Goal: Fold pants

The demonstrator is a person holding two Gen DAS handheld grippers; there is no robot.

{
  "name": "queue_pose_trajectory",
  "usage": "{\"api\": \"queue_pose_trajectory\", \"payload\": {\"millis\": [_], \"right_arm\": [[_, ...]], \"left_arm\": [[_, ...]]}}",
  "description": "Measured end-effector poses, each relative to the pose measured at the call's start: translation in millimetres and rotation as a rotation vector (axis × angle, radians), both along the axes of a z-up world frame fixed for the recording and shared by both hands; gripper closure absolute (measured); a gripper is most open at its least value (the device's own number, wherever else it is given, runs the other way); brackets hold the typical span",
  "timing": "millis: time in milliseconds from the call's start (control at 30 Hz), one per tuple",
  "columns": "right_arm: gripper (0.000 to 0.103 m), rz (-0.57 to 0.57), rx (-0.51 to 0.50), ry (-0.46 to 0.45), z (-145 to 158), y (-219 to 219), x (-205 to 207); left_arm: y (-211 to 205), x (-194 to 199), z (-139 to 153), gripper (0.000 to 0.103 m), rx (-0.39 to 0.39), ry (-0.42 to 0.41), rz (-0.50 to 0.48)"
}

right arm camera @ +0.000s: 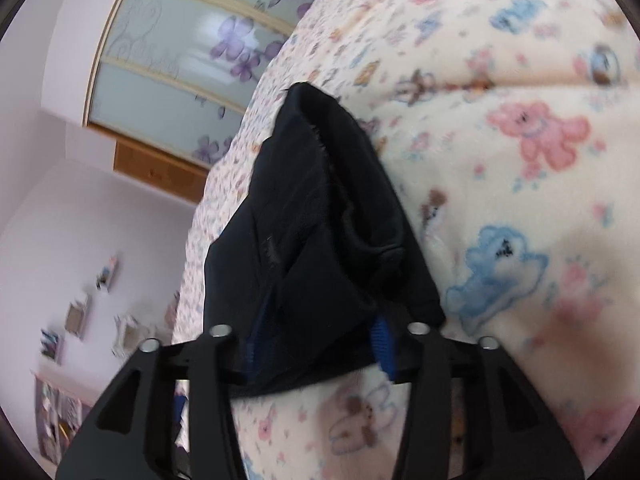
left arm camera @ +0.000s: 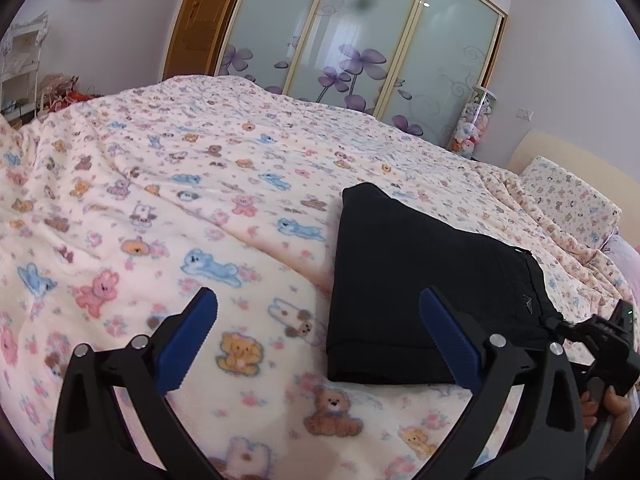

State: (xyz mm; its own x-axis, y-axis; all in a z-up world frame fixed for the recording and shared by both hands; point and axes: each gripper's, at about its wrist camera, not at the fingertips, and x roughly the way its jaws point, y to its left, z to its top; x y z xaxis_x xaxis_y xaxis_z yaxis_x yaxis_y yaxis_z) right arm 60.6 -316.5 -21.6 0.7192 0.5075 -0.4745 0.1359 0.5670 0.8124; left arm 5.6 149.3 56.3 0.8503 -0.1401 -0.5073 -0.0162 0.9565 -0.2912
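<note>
We see the folded pants on the bed at 3 o'clock, soft and limp, the right gripper clamped on their edge, the left gripper apart.

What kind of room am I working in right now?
A bedroom, most likely a child's. The black pants lie folded on a bed under a teddy-bear blanket, with a matching pillow by the headboard and a sliding-door wardrobe with purple flowers behind.
</note>
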Motion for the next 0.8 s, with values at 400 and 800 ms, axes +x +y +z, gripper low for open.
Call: {"api": "queue_pose_trajectory", "payload": {"millis": [400,800], "right_arm": [[0.019,0.083,0.028,-0.231,71,-5,32],[0.026,0.149,-0.011,0.024,35,10,107]], "left_arm": [[-35,99,56,0.002,-0.075,0.052,-0.179],[-83,238,-8,0.002,-0.166,0.441,-0.177]]}}
